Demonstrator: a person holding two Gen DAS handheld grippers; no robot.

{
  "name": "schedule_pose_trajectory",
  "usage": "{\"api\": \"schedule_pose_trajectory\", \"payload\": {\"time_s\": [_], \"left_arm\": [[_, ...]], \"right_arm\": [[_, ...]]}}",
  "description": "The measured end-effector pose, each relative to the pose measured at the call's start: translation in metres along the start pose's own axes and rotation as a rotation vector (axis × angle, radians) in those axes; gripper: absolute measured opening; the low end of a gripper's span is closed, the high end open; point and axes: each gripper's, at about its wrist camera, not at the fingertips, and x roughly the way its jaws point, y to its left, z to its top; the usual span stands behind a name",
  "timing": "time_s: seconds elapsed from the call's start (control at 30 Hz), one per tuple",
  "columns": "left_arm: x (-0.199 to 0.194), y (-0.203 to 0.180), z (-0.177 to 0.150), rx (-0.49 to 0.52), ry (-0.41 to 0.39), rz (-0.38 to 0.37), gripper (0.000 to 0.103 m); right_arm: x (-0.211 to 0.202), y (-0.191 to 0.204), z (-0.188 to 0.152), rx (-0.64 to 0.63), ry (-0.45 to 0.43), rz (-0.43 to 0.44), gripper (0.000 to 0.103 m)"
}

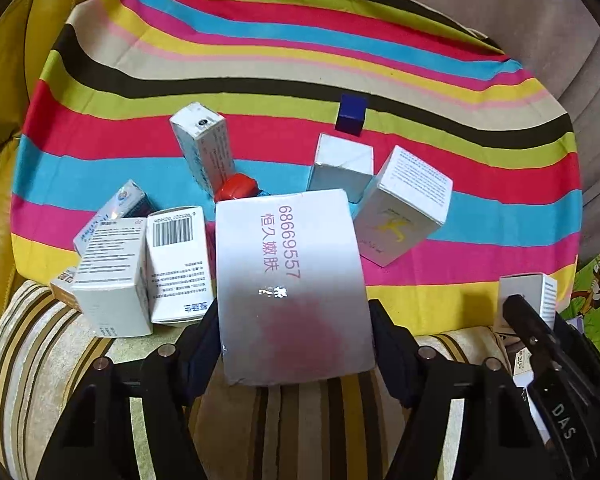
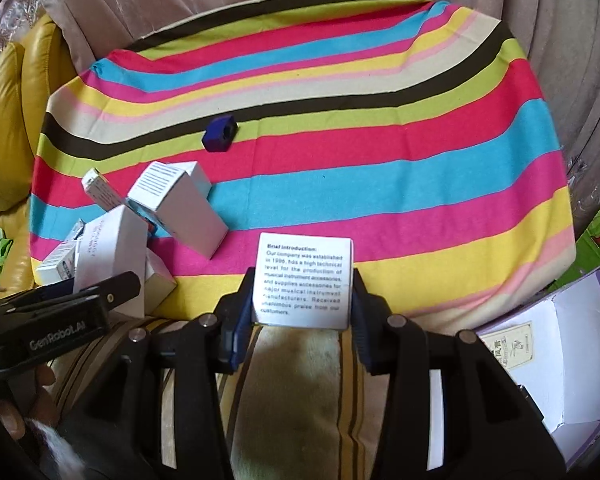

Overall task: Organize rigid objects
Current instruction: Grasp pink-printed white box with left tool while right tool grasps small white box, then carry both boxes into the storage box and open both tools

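Holding a box in each gripper, mid-way through sorting cartons on the striped cloth [image 1: 300,64]. Left gripper [image 1: 296,344] part-open and clamped on the flanks of a large white box [image 1: 292,280] printed with a number and pink characters, held above the near edge of the cloth. Right gripper [image 2: 302,316] closed narrower on a small white box [image 2: 302,280] with a printed English blurb, likewise at the near edge. Judged step: carrying both picked boxes toward a placing spot. Next move probably calls for lowering each flat onto bare cloth or into the open lilac-edged carton [image 2: 572,360] at the right, then easing the jaws apart without tipping anything. Crowding the left: a loose heap including a barcode box [image 1: 178,264], a tilted tall box [image 1: 204,148], a red cap [image 1: 236,188] behind the held box, a box with a yellow figure [image 1: 404,208] leaning just beside it. Farther back, alone, a small blue block [image 1: 352,114]. Wide right half of the cloth bare. Risk: knocking the heap on descent.
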Motion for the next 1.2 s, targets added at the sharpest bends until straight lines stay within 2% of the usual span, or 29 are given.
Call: {"api": "schedule_pose_trajectory", "payload": {"time_s": [0.1,0.3,0.43,0.63,0.8,1.0,1.2], "left_arm": [[-0.012,0.006,-0.004,-0.012,-0.039,-0.007,0.069],[-0.038,0.014,-0.013,-0.044,-0.123,-0.077,0.069],[-0.054,-0.006,-0.018,0.033,-0.164,-0.173,0.069],[-0.055,-0.057,-0.033,0.196,-0.122,-0.323,0.069],[-0.058,-0.093,-0.045,0.321,-0.115,-0.407,0.069],[-0.060,-0.126,-0.062,0.460,-0.082,-0.462,0.069],[-0.055,-0.146,-0.070,0.523,-0.041,-0.487,0.069]], "right_arm": [[-0.006,-0.005,-0.002,0.016,-0.010,0.013,0.046],[-0.018,-0.019,-0.009,0.056,-0.017,0.033,0.046],[-0.027,-0.030,-0.015,0.075,-0.021,0.038,0.046],[-0.042,-0.063,-0.035,0.136,-0.020,0.006,0.046],[-0.054,-0.095,-0.052,0.207,-0.017,-0.040,0.046],[-0.063,-0.128,-0.070,0.282,-0.011,-0.093,0.047],[-0.083,-0.149,-0.083,0.327,-0.045,-0.179,0.047]]}}
